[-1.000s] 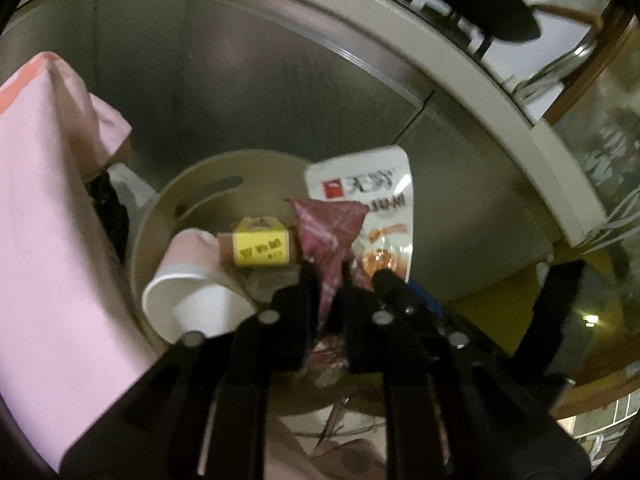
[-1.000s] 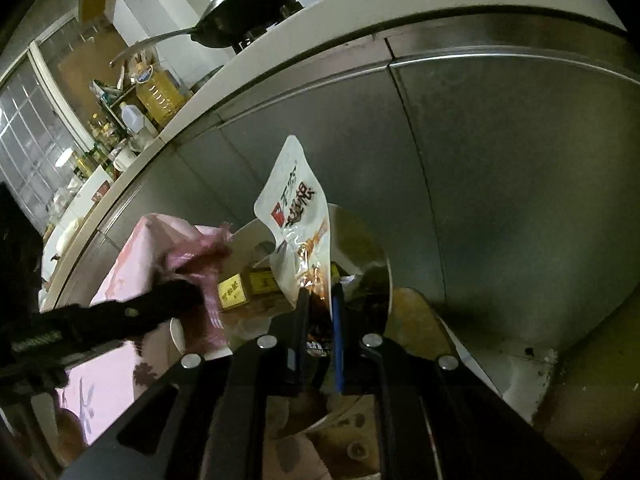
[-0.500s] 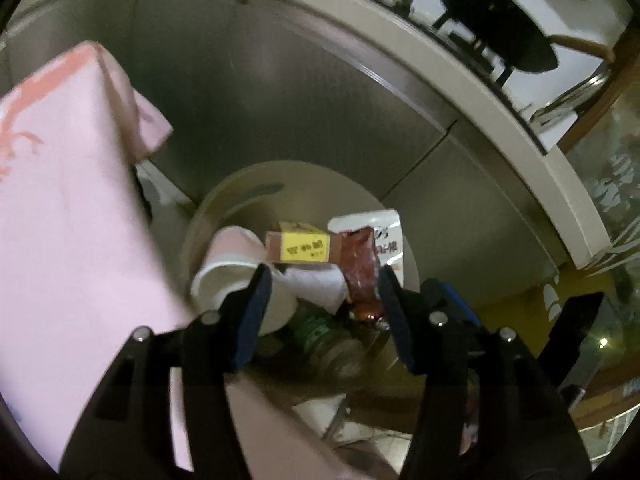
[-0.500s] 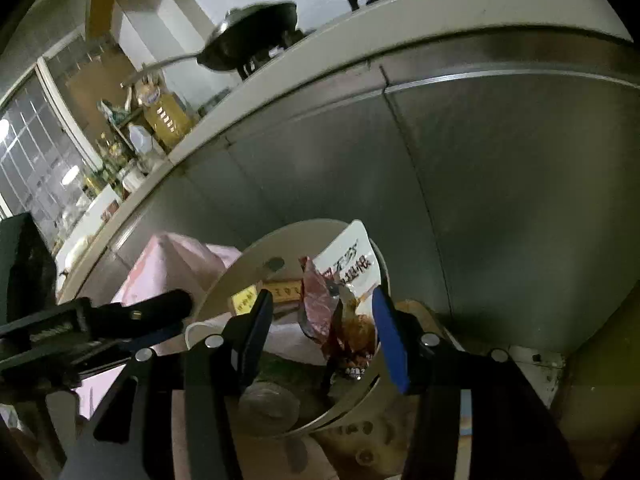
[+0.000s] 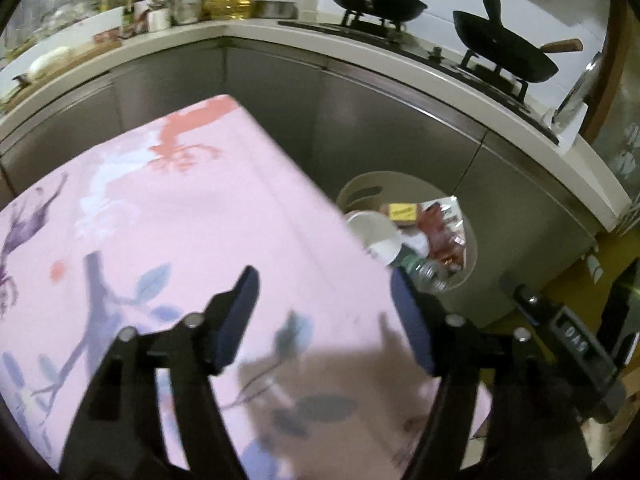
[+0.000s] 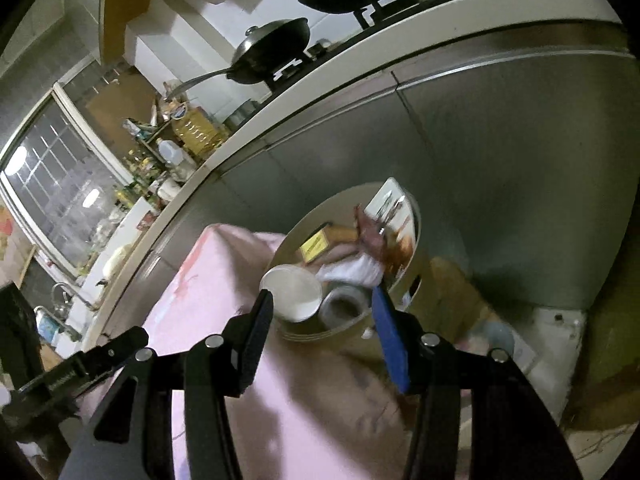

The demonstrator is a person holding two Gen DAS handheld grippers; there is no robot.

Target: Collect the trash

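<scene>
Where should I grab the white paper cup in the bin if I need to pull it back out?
Probably by its rim. The white paper cup lies tilted at the near edge of the bin, mouth open toward the table side. Come from above with the right gripper, one finger inside the mouth and one outside the wall.

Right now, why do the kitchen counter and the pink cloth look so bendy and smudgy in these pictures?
Left wrist view: the fisheye lens bows the white counter edge into an arc, the pink flowered tablecloth is smeared by motion blur, and a dark shadow falls on it near the fingers. Right wrist view: the steel cabinet fronts curve too, and the round beige trash bin looks soft.
</scene>
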